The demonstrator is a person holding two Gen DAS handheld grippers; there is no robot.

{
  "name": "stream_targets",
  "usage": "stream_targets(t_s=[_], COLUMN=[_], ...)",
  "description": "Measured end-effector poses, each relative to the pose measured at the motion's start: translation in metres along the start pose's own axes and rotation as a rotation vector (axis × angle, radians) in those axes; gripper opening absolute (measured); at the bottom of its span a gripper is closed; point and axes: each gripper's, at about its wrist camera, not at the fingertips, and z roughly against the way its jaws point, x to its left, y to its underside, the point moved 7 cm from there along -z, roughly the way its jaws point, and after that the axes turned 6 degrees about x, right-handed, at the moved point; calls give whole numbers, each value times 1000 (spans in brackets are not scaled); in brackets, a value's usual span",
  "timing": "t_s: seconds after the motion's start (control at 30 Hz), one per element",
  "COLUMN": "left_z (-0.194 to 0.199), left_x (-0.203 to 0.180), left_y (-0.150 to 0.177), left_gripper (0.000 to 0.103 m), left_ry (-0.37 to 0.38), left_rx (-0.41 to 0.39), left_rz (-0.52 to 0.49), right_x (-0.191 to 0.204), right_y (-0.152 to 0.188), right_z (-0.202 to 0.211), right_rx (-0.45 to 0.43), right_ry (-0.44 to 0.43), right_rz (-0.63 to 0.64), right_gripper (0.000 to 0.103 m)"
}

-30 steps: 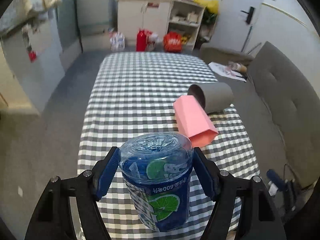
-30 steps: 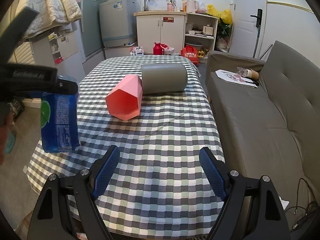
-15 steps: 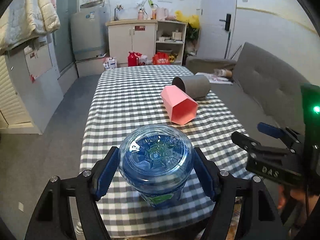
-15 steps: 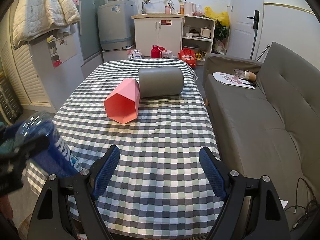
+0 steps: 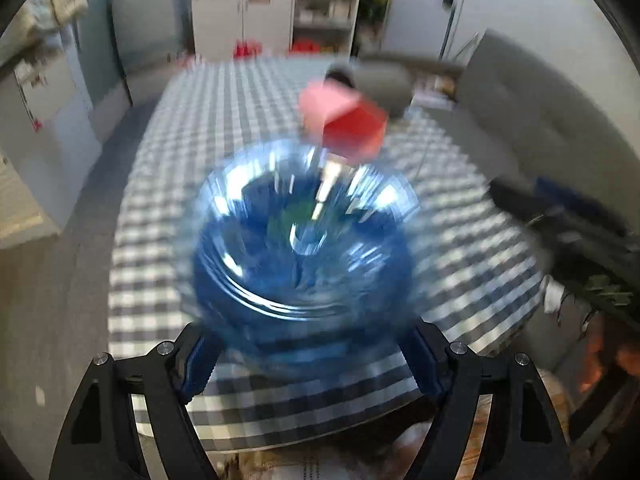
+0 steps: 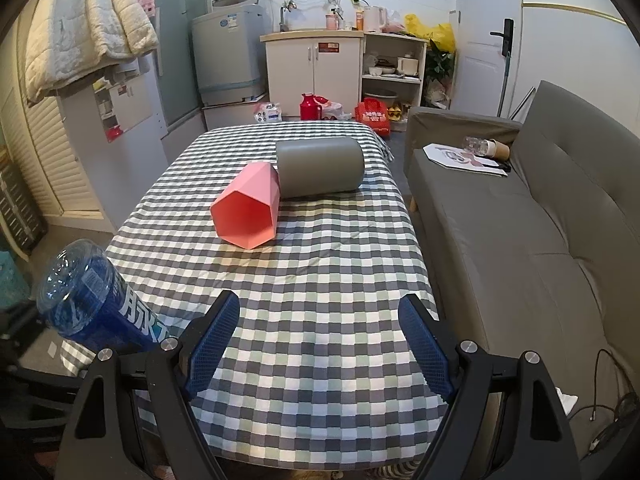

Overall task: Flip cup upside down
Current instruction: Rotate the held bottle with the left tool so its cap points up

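Observation:
A blue transparent plastic cup (image 5: 304,248) with a printed label sits between the fingers of my left gripper (image 5: 312,340), which is shut on it. The left wrist view is motion-blurred, and the cup's closed base faces the camera. In the right wrist view the cup (image 6: 84,304) is tilted at the table's near left corner, base up and to the left. My right gripper (image 6: 318,308) stands open over the near part of the checked table (image 6: 320,360), holding nothing.
A pink hexagonal cup (image 6: 246,210) lies on its side at mid-table, touching a grey cylinder (image 6: 320,168) that also lies on its side behind it. A grey sofa (image 6: 520,240) runs along the right edge. Cabinets and a fridge stand at the far end.
The left gripper has kept rotating with the blue cup, whose base now fills its view. In the right view the cup has shifted a little. The right gripper has held still.

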Motion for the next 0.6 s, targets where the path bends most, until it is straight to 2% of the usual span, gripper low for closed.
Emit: stream_targets(t_s=[0.03, 0.07, 0.13, 0.27, 0.5, 0.6], left_z=[-3, -3, 0, 9, 8, -6], left_x=[2, 5, 6, 2, 6, 5], left_y=[1, 1, 0, -4, -45, -61], left_gripper=[68, 67, 67, 66, 66, 66], left_ry=[1, -9, 37, 43, 22, 3], left_rx=[14, 11, -4, -54, -145, -145], left_rz=[11, 29, 39, 22, 28, 19], right_x=[0, 0, -1, -3, -3, -5], right_y=[0, 0, 1, 1, -1, -2], right_z=[0, 1, 1, -1, -3, -6], right_rx=[-1, -2, -2, 4, -3, 2], right_ry=[-1, -1, -1, -9, -4, -2], right_rz=[2, 2, -2, -16, -15, -22], right_gripper=[82, 82, 82, 82, 82, 82])
